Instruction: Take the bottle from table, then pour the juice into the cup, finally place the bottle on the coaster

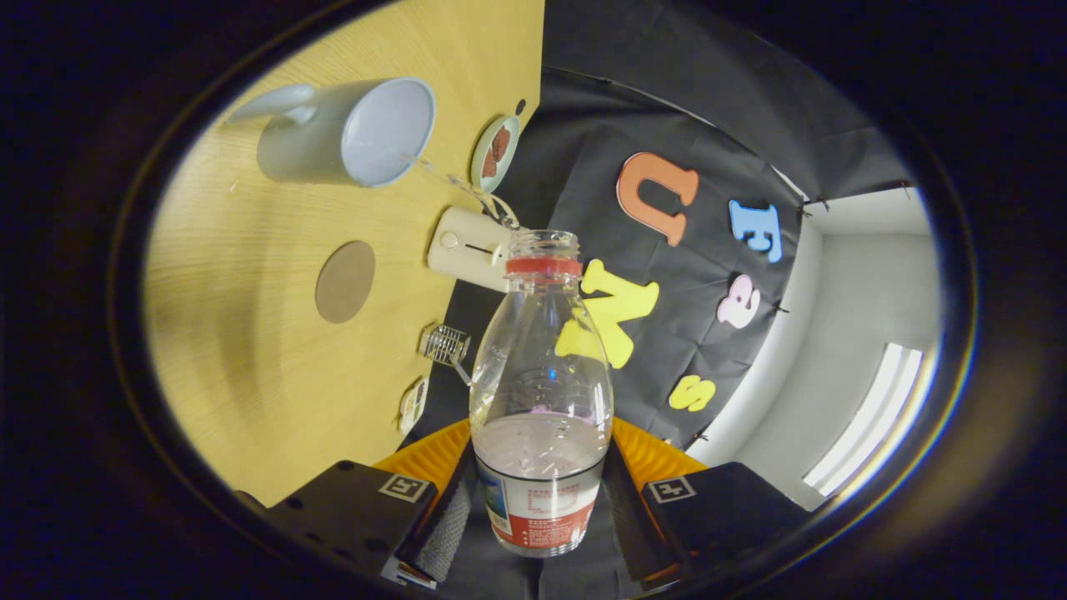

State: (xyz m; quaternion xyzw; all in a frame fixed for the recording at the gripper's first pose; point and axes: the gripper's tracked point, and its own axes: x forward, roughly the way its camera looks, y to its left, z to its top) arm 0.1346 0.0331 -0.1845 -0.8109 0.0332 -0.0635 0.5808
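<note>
Because the view is rolled sideways, the counter (250, 375) stands as a wall left of the tool, which indicates a tilt toward pouring. On it, from the left: the cup (350, 133) with its mouth open toward the bottle, and the round coaster (345, 282) just below it, kept bare for the final set-down. Near the counter edge sit a small dish (495, 153), a pale box (468, 248) and a wire item (445, 343); none belongs to the task. Right of these, the bottle (540, 392) is clamped low on its labelled body between both fingers of the tool (540, 508), neck pointing beyond them, cap off. Remaining liquid lies near the fingers, short of the neck. A thin stream (454, 179) appears to run between neck and cup; judged mid-pour or finishing.
</note>
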